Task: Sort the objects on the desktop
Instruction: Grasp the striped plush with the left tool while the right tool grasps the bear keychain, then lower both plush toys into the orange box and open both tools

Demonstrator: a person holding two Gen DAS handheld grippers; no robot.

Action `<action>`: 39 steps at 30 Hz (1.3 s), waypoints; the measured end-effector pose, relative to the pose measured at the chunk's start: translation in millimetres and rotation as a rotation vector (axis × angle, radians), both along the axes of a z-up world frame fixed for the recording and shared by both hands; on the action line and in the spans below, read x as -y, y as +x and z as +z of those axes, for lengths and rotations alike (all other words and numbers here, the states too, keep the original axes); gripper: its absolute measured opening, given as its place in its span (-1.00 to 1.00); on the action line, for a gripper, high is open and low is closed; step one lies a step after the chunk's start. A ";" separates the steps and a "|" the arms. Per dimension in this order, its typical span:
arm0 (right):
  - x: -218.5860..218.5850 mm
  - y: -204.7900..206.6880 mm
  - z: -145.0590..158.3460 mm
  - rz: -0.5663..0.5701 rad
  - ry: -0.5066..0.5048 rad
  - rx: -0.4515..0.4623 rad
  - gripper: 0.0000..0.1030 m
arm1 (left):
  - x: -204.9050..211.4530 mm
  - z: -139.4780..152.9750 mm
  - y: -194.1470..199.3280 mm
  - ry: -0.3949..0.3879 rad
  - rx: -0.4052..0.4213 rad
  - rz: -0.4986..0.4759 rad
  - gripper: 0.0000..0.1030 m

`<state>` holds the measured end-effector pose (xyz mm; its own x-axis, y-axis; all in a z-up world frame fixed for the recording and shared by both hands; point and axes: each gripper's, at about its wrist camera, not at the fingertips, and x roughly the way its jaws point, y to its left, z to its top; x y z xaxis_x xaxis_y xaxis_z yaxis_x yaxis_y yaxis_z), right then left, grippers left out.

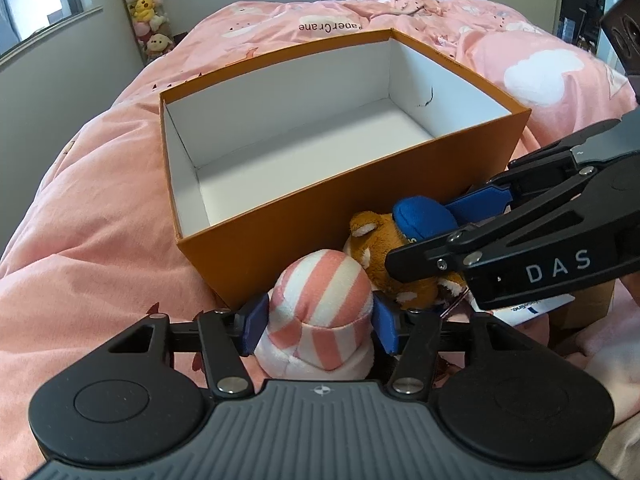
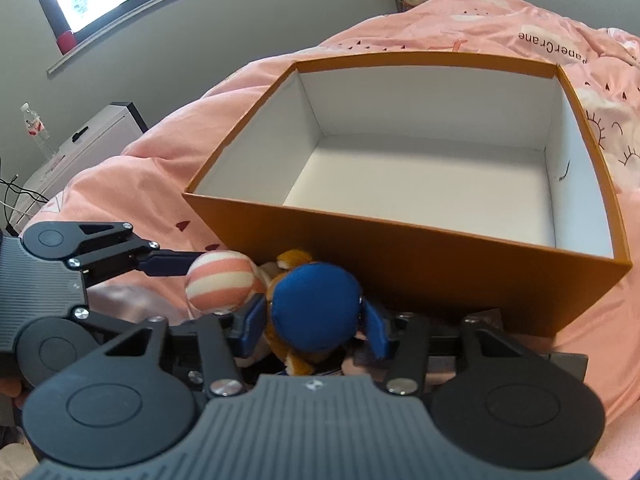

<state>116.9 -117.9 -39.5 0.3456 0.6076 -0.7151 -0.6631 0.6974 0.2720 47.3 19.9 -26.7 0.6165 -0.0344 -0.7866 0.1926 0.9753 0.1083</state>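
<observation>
A pink-and-white striped plush [image 1: 320, 292] lies on the bed against the near wall of an open orange box [image 1: 280, 240], which is white inside with nothing in it. My left gripper [image 1: 320, 326] is shut on it, a blue pad pressing each side. Right beside it lies a brown plush animal with a blue cap [image 2: 316, 304]. My right gripper [image 2: 314, 326] is shut on that cap, and in the left wrist view it comes in from the right [image 1: 424, 236]. In the right wrist view the striped plush [image 2: 220, 280] shows at left, with a left finger [image 2: 168, 263] touching it.
The box [image 2: 400, 248] stands on a rumpled pink duvet [image 1: 100, 200]. A piece of cardboard with a white label [image 1: 532, 308] lies at right under the right gripper. A column of plush toys [image 1: 146, 12] stands at the far wall. A white cabinet [image 2: 80, 144] bears a bottle [image 2: 34, 128].
</observation>
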 end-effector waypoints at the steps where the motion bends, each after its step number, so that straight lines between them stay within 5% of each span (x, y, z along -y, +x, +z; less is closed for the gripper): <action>1: 0.5 -0.6 0.8 -0.003 0.003 0.004 -0.06 | -1.0 1.1 -0.7 -0.006 0.002 0.005 0.19; 16: 21.0 -11.7 72.0 0.010 0.143 0.105 -0.18 | -28.2 86.4 2.4 -0.208 0.045 0.072 0.14; 21: 30.8 -1.0 107.4 -0.001 0.232 0.140 -0.18 | -42.4 124.6 12.2 -0.279 0.123 0.098 0.13; 26: 31.1 19.8 128.4 -0.038 0.285 0.176 -0.19 | -45.9 151.9 28.4 -0.246 0.257 0.123 0.13; 39: 22.9 64.7 111.6 -0.156 0.281 0.151 -0.20 | -65.3 109.8 93.6 -0.304 0.048 0.191 0.12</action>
